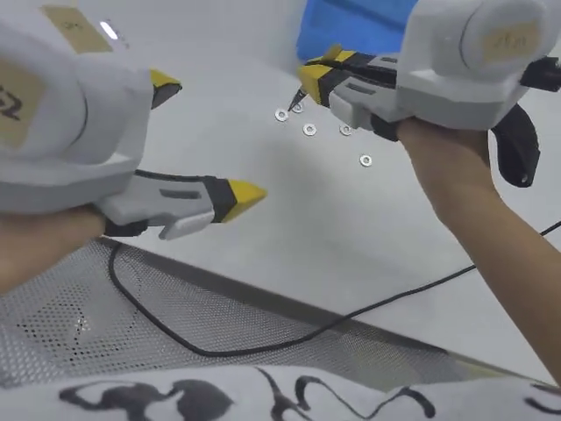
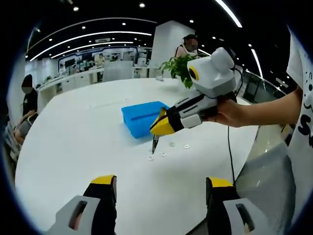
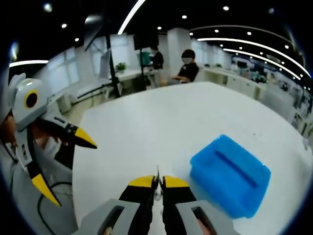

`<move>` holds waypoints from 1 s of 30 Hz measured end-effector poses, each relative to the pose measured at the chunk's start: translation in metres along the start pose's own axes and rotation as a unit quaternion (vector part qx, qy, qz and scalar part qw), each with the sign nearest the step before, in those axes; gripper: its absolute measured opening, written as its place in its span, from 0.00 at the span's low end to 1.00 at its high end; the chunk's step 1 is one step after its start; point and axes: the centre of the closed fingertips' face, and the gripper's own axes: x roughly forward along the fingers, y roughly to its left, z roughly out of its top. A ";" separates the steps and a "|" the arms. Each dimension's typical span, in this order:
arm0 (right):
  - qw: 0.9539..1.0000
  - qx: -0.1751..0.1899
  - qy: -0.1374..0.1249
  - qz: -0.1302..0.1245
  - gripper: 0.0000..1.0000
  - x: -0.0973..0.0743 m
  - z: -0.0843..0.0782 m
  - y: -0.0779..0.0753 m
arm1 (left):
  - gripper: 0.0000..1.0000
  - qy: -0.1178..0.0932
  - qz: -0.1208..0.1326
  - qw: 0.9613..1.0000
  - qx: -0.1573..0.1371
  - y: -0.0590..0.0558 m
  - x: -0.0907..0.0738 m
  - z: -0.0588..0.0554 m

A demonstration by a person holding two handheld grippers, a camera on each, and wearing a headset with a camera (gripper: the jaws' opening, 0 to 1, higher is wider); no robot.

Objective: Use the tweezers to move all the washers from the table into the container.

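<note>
Five washers [image 1: 309,130] cluster on the tabletop [image 1: 289,219] in our head view, at the tips of the tweezers [image 1: 295,99] pinched between the jaws of the right gripper [image 1: 314,77]. The left gripper [image 1: 206,140], jaws wide, hangs farther off. Our left gripper view has the tweezers pointing down beside the nearest washer. Our right gripper view puts the container [image 3: 230,176] right of the jaws.

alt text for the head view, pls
The right gripper, shut on the tweezers, points their tip down at five washers scattered on the white table near a blue container. The left gripper hangs open at the left, closer to the camera.
</note>
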 end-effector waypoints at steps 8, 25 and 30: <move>1.000 0.002 0.008 -0.002 0.02 0.008 -0.009 0.001 | 0.80 0.020 0.009 1.000 0.003 0.004 -0.002 -0.010; 1.000 -0.023 0.009 -0.004 0.01 0.013 -0.010 0.004 | 0.83 0.024 0.025 0.999 0.004 0.012 0.000 -0.009; 0.999 -0.032 0.014 -0.008 0.00 0.013 -0.011 0.004 | 0.85 0.022 0.026 0.999 0.004 0.011 -0.001 -0.008</move>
